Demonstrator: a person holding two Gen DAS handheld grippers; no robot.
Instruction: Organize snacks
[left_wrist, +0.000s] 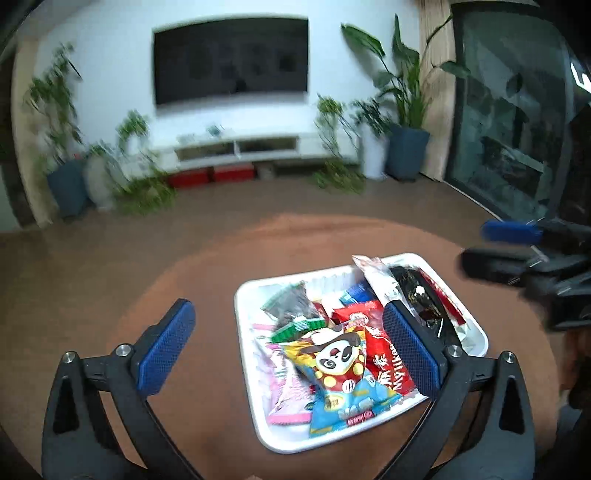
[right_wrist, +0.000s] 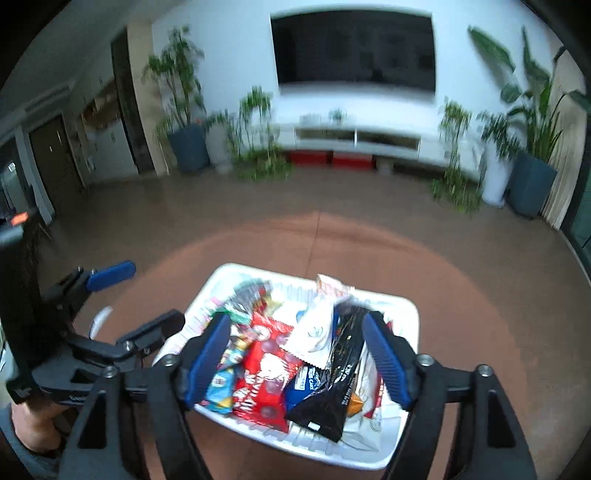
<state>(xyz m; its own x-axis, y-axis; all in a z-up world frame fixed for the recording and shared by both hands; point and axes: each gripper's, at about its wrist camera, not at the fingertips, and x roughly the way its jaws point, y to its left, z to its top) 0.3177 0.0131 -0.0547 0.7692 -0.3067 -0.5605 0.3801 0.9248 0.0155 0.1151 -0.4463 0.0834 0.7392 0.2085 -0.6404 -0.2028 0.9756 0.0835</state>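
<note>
Both claws spread and empty, left claw (left_wrist: 288, 343) and right claw (right_wrist: 299, 356) above white tray (left_wrist: 258, 417) at six o'clock, snack packets (left_wrist: 332, 365) heaped inside, likely done.

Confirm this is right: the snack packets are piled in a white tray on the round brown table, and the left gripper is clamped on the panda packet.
Wrong on the grip. The left wrist view shows the left gripper open, holding nothing; the panda packet lies in the white tray.

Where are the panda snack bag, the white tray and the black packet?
panda snack bag (left_wrist: 338, 360), left wrist view, panda's face.
white tray (left_wrist: 245, 291), left wrist view, far left rim corner.
black packet (right_wrist: 338, 373), right wrist view, middle of wrapper.
</note>
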